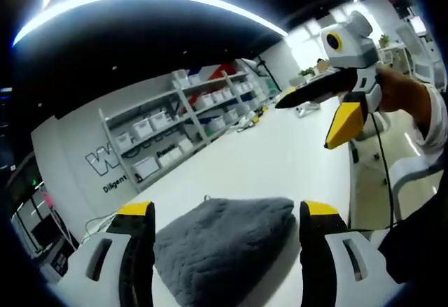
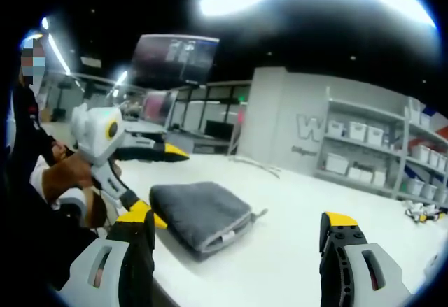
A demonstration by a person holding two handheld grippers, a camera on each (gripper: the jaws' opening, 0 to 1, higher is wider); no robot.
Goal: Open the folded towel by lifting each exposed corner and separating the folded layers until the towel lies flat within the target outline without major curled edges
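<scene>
Tabletop (image 1: 280, 160), white and glossy, runs far toward grey shelving (image 1: 189, 122) stacked with white bins, beside a wall bearing large lettering that is cut off and unreadable. In the right gripper view a dark screen (image 2: 175, 59) hangs above glass partitions. The grey towel (image 1: 224, 254) lies folded on the table's near part, its lower edge cut off in the left gripper view; in the right gripper view a small tag shows at its near edge. The left gripper (image 1: 227, 212) has its yellow-tipped jaws spread wide either side of the towel, not touching it. The right gripper (image 2: 238, 219) likewise stands apart, its jaws clear of the cloth, which sits between them and farther off. Bare table surrounds the towel on the right and far sides; small clutter near the far right edge is too blurred to name.
</scene>
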